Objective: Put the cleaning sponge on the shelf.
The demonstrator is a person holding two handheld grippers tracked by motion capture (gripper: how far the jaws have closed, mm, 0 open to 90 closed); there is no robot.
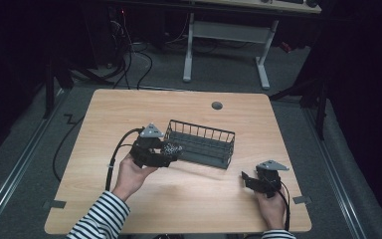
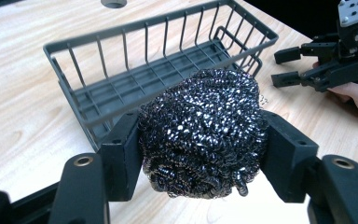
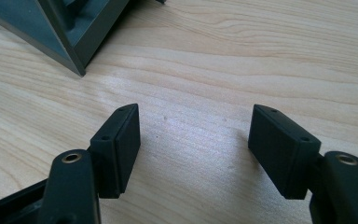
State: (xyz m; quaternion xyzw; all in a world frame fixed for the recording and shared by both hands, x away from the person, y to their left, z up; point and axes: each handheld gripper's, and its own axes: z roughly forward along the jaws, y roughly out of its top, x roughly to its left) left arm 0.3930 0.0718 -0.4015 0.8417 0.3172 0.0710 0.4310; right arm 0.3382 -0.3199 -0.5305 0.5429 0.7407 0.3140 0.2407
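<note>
Right now the steel wool scrubber (image 2: 203, 133) is sitting squeezed between the two black jaws of the left gripper (image 2: 203, 154), bulging out above and below them, so the grip is looking firm on its sides but soft through the middle. From where I am standing, the left gripper (image 1: 165, 152) is holding it just at the near left end of the grey wire basket (image 1: 201, 143), at about rim height, not yet over the inside. In the left gripper view the basket (image 2: 158, 70) is lying just beyond the scrubber, its slatted floor bare.

Off to the right, the right gripper (image 1: 248, 180) is resting low near the table edge, well apart from the basket, with its jaws standing wide and holding nothing; in its own view the right gripper (image 3: 196, 144) is looking across bare wood at one corner of the basket (image 3: 70, 32).

My guess is the scrubber is going into the basket. The loose wire coils could be snagging on the rim bars as it is crossing, dragging the light basket along the wooden table (image 1: 129, 109), since nothing is steadying it. The springy ball could also be clinging to a jaw when the grip is loosening, and dropping outside.
</note>
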